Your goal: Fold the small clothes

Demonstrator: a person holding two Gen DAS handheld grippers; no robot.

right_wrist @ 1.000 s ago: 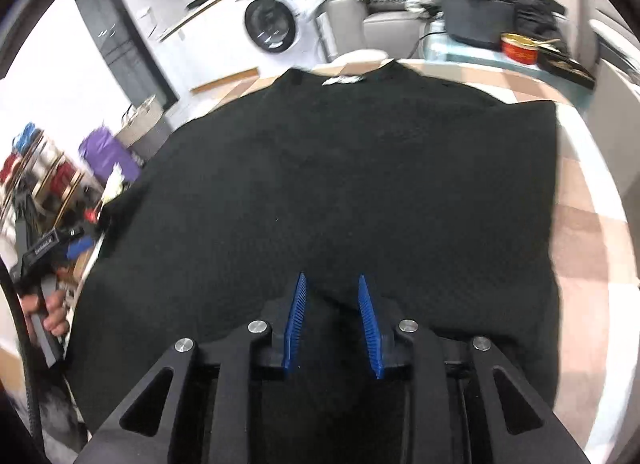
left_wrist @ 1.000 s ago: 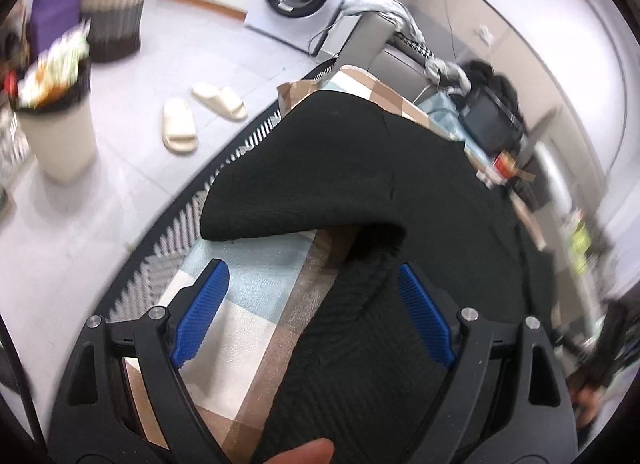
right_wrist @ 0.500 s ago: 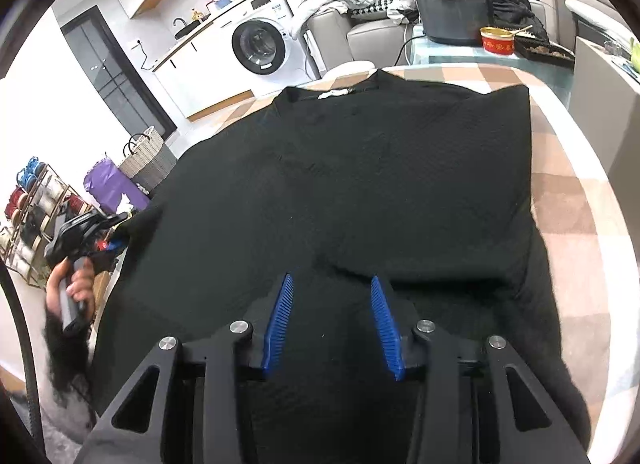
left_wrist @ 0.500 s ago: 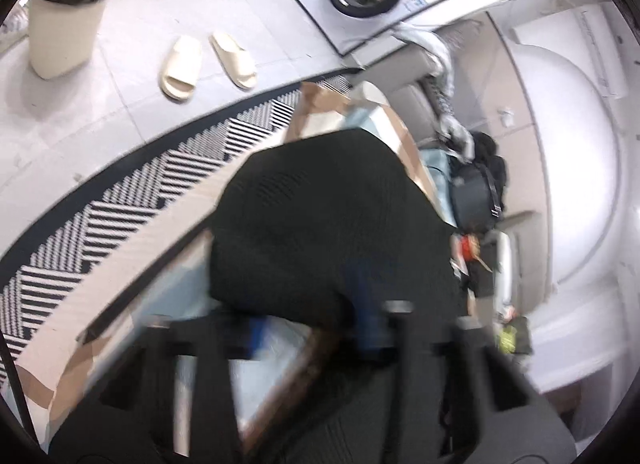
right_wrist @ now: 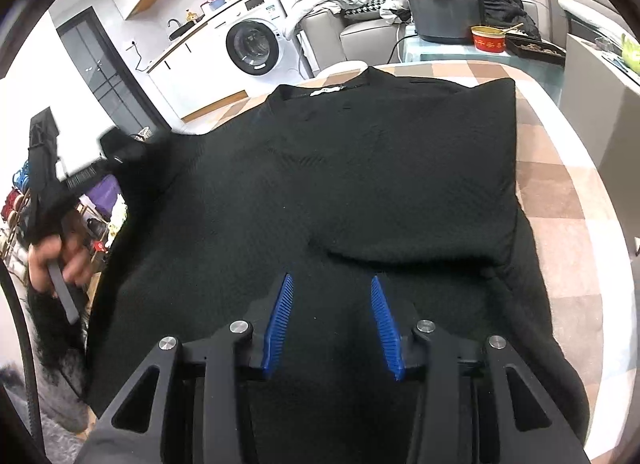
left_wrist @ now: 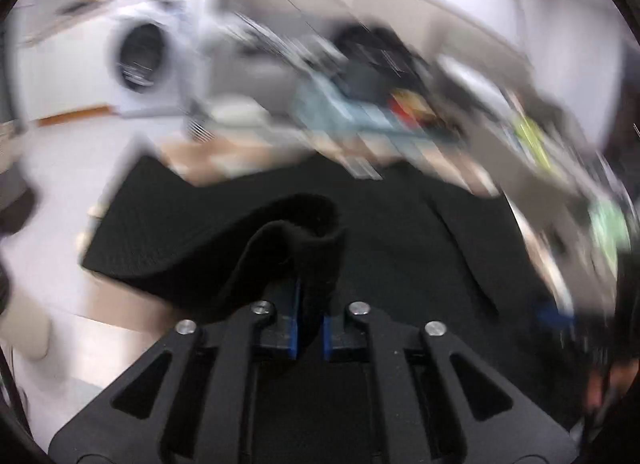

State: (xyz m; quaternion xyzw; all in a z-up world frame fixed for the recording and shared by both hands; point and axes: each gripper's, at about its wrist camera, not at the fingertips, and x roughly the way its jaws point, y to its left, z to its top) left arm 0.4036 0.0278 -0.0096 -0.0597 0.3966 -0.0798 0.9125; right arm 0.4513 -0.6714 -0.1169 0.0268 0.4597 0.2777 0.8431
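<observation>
While its blue pads pinch a bunched fold of black knit, the left gripper (left_wrist: 311, 334) carries the sleeve end of the black sweater (right_wrist: 360, 192) up off the surface, the cloth looping over the fingertips. That hold looks meant to bring the sleeve across the body for a fold, though the left wrist view is badly smeared and the landing spot cannot be read. Seen from the right wrist camera, the person's hand (right_wrist: 56, 260) grips that tool out at the garment's left edge, where the fabric rises toward it. Over on the other side, the right gripper (right_wrist: 332, 320) hangs just above the lower part of the sweater with its jaws apart and nothing between them, probably ready to pin or smooth the body. The sweater itself lies spread flat on the checked tablecloth (right_wrist: 568, 200), collar away from the cameras, its right side already turned in. Behind stands a washing machine (right_wrist: 252, 44).
</observation>
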